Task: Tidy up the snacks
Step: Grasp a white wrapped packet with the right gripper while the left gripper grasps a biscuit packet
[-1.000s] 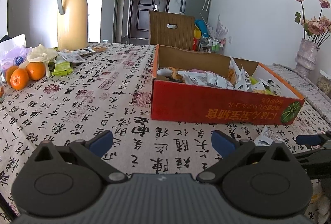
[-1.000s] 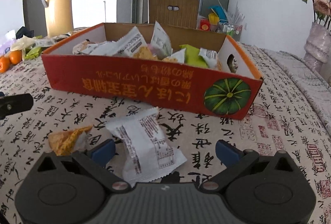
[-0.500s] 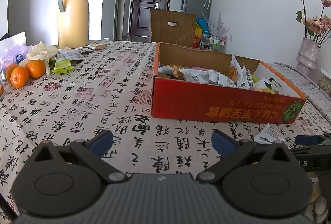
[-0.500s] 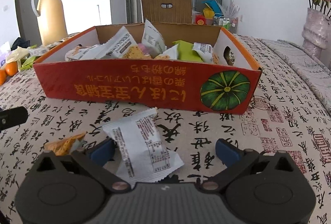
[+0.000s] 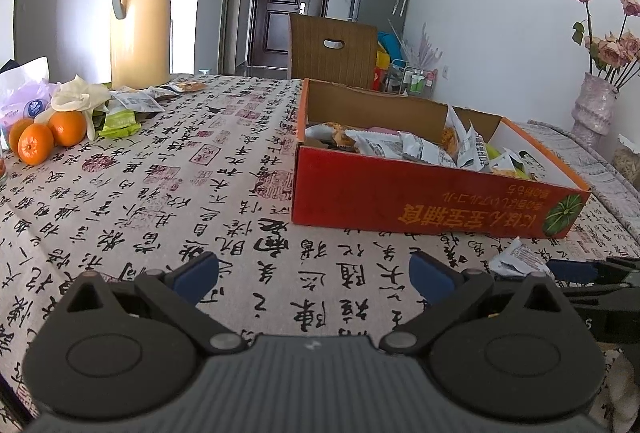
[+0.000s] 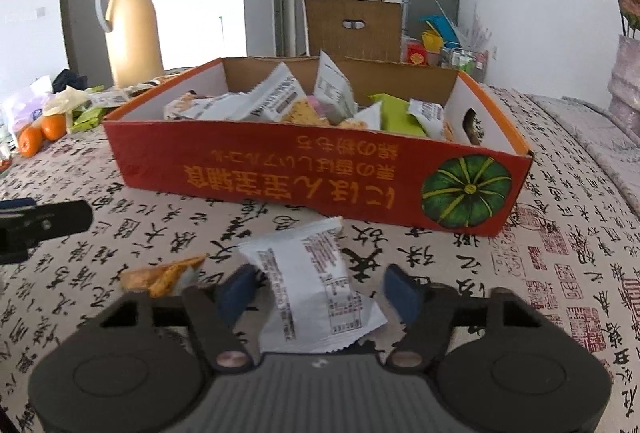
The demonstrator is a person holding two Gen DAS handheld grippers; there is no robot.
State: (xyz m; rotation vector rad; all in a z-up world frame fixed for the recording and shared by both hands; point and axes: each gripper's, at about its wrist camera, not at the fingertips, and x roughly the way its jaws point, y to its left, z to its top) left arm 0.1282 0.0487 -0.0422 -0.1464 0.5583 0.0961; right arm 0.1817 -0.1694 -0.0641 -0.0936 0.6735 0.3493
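A red cardboard box with several snack packets in it sits on the calligraphy tablecloth; it also shows in the left wrist view. A white snack packet lies in front of the box, between the jaws of my right gripper, which are partly closed around it, not touching. An orange snack packet lies just left of it. My left gripper is open and empty over bare cloth, left of the white packet.
A yellow thermos jug stands at the far left. Oranges, a white bag and more snack packets lie near it. A vase of dried flowers stands at the right. A wooden chair is behind the table.
My right gripper's jaws have narrowed around the white packet. The left gripper has stayed open and shifted only slightly.
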